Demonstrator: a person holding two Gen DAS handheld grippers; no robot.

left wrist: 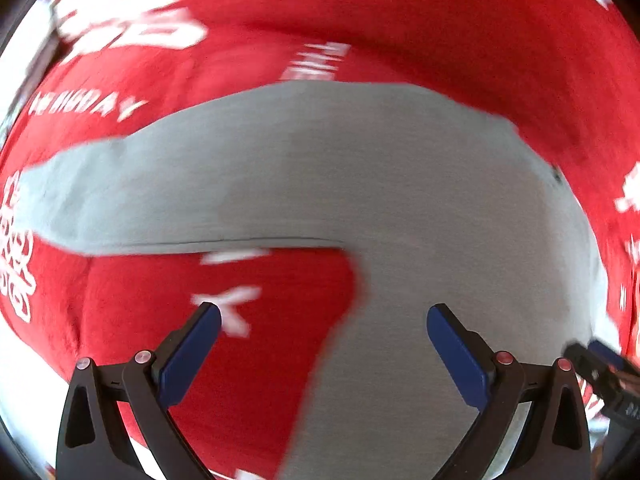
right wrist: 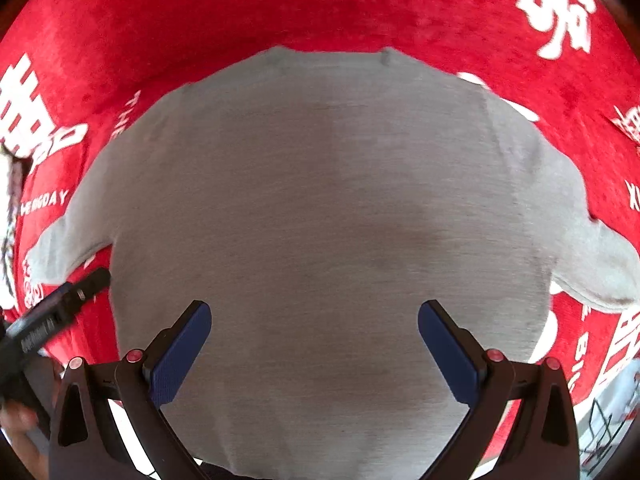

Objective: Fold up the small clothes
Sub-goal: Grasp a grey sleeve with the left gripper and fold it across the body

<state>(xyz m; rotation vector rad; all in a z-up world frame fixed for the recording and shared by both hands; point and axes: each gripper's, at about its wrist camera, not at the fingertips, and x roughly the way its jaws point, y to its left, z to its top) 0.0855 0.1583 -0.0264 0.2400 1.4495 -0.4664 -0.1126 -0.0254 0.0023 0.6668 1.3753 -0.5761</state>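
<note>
Both two-finger grippers are hanging spread wide and empty above the cloth: the left gripper (left wrist: 324,320) is straddling the shirt's side edge, and the right gripper (right wrist: 315,316) is hovering over the middle of its body, gripping nothing.

Lying flat on the red plush tablecloth with white lettering (right wrist: 360,4) is the small grey knit T-shirt (right wrist: 320,200), both short sleeves spread out to the sides. No fold is showing yet, so the work appears to be only beginning; every fold is still waiting to be made.

From the left wrist view, one grey sleeve (left wrist: 120,200) is reaching outward with its hem line clean and free. Red cloth is lying bare all around the shirt, giving room to swing the sleeves inward, though the table's rim is showing close behind the grippers.
</note>
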